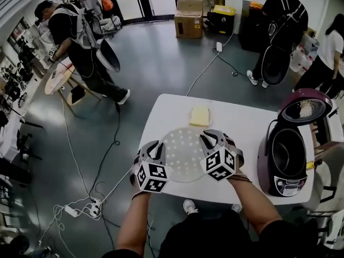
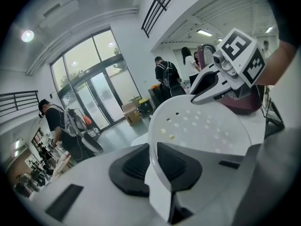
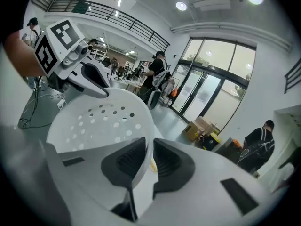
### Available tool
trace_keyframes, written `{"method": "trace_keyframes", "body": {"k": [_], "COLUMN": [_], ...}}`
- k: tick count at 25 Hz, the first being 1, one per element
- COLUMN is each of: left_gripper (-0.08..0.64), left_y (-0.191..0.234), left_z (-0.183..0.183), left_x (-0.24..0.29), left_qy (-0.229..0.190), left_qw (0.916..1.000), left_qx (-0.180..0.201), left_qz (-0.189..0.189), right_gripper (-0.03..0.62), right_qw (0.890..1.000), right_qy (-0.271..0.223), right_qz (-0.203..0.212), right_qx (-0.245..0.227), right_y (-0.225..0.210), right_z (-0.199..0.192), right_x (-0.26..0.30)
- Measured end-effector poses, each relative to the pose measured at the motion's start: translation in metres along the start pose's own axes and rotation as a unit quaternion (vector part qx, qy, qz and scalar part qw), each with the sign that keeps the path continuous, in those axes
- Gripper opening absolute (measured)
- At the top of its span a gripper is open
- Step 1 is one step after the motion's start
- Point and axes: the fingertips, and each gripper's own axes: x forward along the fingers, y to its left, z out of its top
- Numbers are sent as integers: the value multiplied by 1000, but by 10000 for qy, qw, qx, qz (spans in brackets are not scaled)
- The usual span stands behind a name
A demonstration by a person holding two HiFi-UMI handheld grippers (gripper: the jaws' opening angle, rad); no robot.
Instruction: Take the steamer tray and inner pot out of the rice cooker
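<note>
Head view: the steamer tray point(image 1: 183, 153) is held over the near edge of the desk point(image 1: 242, 122), well apart from the rice cooker point(image 1: 287, 186) at the desk's right edge.
Left tool point(image 1: 156, 148): pinched onto the tray's left rim, which is seen between its pads in the left gripper view.
Right tool point(image 1: 210, 140): clamped on the opposite rim in the same way.
Inner pot point(image 1: 288, 156): judged not yet taken out; it is seen seated in the cooker under the raised lid point(image 1: 306, 109).
Risk: the thin rim is gripped by small pads only. If one side is lowered or let go first, the tray could be tipped and slid off the near edge. If it is set partly on the yellow pad point(image 1: 199, 116), it would be left rocking.
Count: one tray, one pot, one cooker, one yellow pad and two tools. At least three other people are seen in the room beyond.
</note>
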Motion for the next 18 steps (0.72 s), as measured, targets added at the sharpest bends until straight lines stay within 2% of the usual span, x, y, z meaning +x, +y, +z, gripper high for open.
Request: {"method": "trace_keyframes", "body": {"k": [7, 18], "left_gripper": [51, 51], "left_y": [13, 2], "left_z": [-91, -192], "left_x": [40, 75], "left_qy": [612, 1654], "left_qw": [9969, 9800], "left_qx": [-401, -868], "left_qz": [-303, -689], "right_gripper": [54, 54], "right_qw": [9966, 9777], "right_qy": [432, 1126], "right_qz": [684, 1752], "right_qx": [123, 252], "right_y": [63, 139], "right_z": [-23, -63], "right_x": [77, 148]}}
